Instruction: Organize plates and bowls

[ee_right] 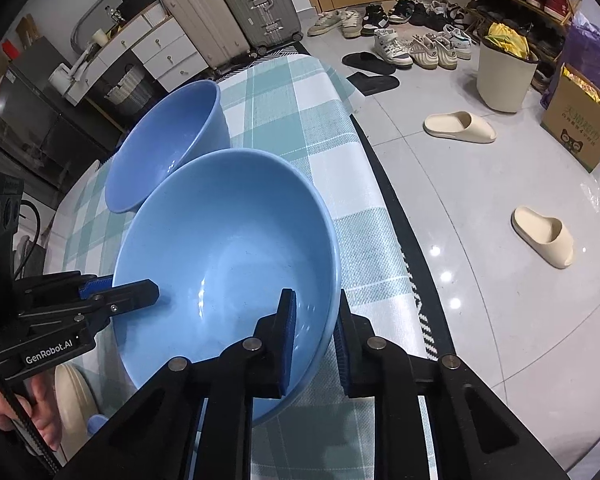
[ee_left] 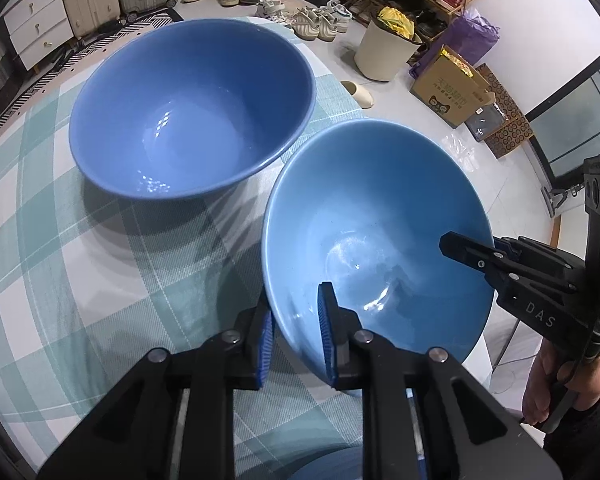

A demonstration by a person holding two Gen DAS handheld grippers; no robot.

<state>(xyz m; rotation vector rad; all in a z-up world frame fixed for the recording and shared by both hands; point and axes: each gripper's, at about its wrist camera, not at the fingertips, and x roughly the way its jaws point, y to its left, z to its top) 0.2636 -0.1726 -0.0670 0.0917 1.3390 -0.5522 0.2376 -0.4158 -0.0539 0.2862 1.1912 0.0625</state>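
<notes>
Steeply angled down, left claw (ee_left: 294, 330) and right claw (ee_right: 316, 338) each grasping opposite rims, pale blue bowl (ee_left: 380, 208)

Bench (ee_right: 284, 92) under teal-white checked cloth (ee_left: 100, 260); darker blue bowl (ee_left: 188, 108) sits toward far edge, lighter blue bowl (ee_left: 376, 236) beside the right edge.

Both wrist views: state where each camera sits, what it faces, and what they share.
Left wrist: on the left tongs, angled down at the near bowl; right tongs and a hand show.
Right wrist: on the right tongs, angled down at the same bowl; left tongs and a hand show.
Shared: both bowls, including the far bowl, checked cloth, bin, shoes.
</notes>
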